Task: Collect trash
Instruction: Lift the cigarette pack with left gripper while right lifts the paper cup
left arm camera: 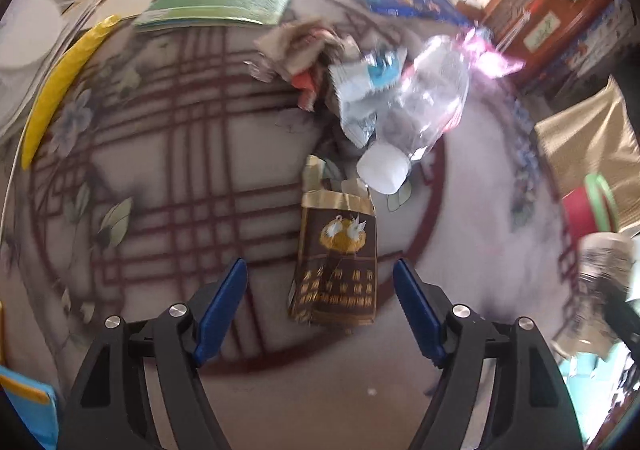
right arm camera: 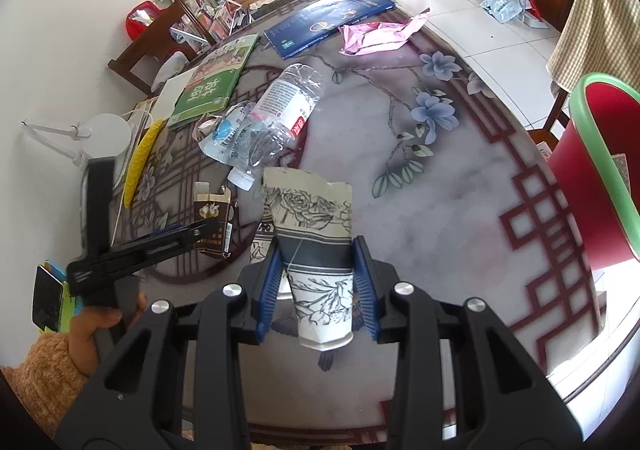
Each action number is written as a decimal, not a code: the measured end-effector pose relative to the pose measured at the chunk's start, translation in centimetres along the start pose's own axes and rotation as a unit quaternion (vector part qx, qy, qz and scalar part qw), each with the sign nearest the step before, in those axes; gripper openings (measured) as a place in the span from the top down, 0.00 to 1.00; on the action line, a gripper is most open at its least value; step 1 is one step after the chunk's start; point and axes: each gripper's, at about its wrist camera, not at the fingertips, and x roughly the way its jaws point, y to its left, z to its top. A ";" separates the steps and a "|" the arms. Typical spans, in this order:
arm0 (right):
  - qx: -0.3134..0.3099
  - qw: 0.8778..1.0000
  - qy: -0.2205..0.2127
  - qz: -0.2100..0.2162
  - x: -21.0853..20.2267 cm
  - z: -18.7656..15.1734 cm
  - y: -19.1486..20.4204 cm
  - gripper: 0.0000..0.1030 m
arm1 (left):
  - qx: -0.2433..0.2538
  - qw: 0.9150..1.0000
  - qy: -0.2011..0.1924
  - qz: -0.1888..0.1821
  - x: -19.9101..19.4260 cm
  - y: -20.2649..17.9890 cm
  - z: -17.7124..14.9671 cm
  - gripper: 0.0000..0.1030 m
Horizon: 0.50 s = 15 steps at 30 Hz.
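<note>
A brown and gold cigarette box (left arm camera: 338,262) lies on the patterned table (left arm camera: 168,154), its torn lid pointing away. My left gripper (left arm camera: 320,278) hangs just over it, open, with the blue pads either side and clear of the box. From the right wrist view, the left gripper (right arm camera: 200,230) sits low by the same box (right arm camera: 214,220), held by a hand in an orange sleeve. My right gripper (right arm camera: 316,254) is shut on a crushed paper cup (right arm camera: 308,210) with ink flower drawings. A crushed plastic bottle (right arm camera: 280,110), a blue-white wrapper (right arm camera: 224,138) and a pink wrapper (right arm camera: 376,32) lie farther off.
A red bin with a green rim (right arm camera: 592,178) stands off the table's right edge. A green book (right arm camera: 212,86), a blue book (right arm camera: 328,16), a yellow strip (right arm camera: 140,154) and a white lamp (right arm camera: 108,130) line the far and left sides. A phone (right arm camera: 46,302) sits at the near left.
</note>
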 end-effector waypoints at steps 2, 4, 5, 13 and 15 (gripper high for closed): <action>0.002 1.000 0.001 -0.003 -0.1 -0.2 -0.2 0.66 | 0.007 1.000 0.001 0.009 0.7 -0.5 0.1 0.32; 0.005 1.000 0.001 -0.004 -0.2 -0.4 -0.3 0.66 | 0.010 1.000 0.001 0.027 1.4 -0.5 0.2 0.38; 0.005 1.000 0.002 -0.004 -0.3 -0.4 -0.4 0.66 | 0.009 0.999 0.002 0.033 1.6 -0.4 0.2 0.44; 0.001 1.000 -0.021 0.003 -1.5 0.5 0.1 0.66 | -0.011 0.998 -0.060 0.010 -4.2 0.7 0.2 0.59; -0.006 0.999 -0.033 0.011 -2.1 1.1 0.7 0.66 | -0.006 0.995 -0.103 0.012 -7.8 0.7 0.5 0.59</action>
